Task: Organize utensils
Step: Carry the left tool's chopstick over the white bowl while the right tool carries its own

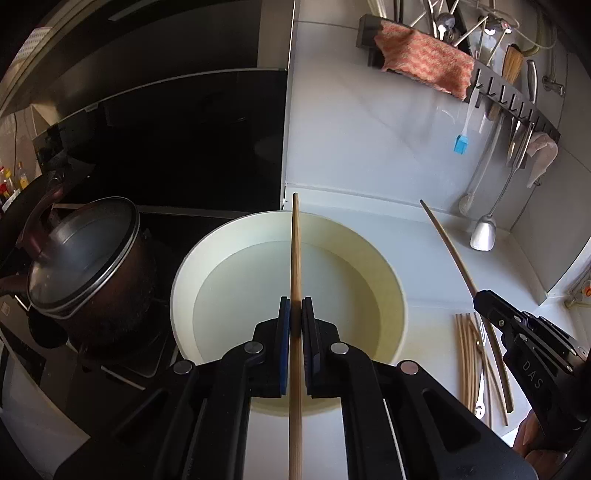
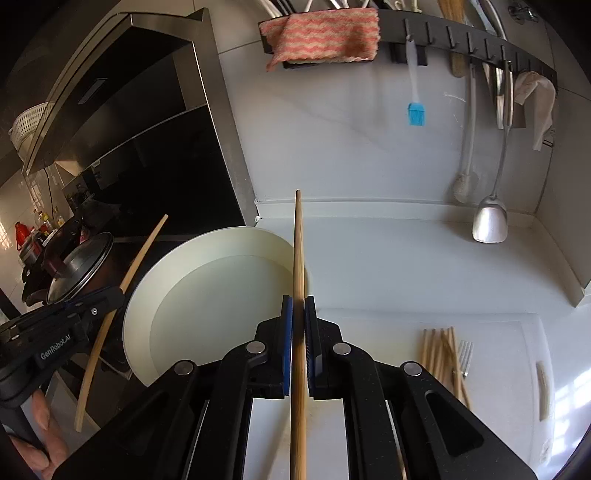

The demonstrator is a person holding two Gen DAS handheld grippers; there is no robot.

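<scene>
My left gripper [image 1: 295, 306] is shut on a wooden chopstick [image 1: 296, 251] that points forward over a cream pan [image 1: 207, 266]. My right gripper [image 2: 298, 306] is shut on a second wooden chopstick [image 2: 298, 251], held above the pan's right rim [image 2: 258, 234]. Each gripper shows in the other's view: the right one [image 1: 491, 306] with its chopstick [image 1: 450, 247], the left one [image 2: 107, 295] with its chopstick [image 2: 136, 262]. A bundle of chopsticks [image 2: 441, 354] and a fork [image 2: 466, 354] lie on the white counter at the right, also in the left wrist view [image 1: 472, 354].
A dark pot with a glass lid [image 1: 81, 254] stands on the stove left of the pan. A wall rail [image 2: 476, 40] carries a pink cloth [image 2: 321, 33], a blue brush [image 2: 416, 110], a steel turner [image 2: 489, 221] and other tools. A range hood [image 2: 129, 85] hangs at left.
</scene>
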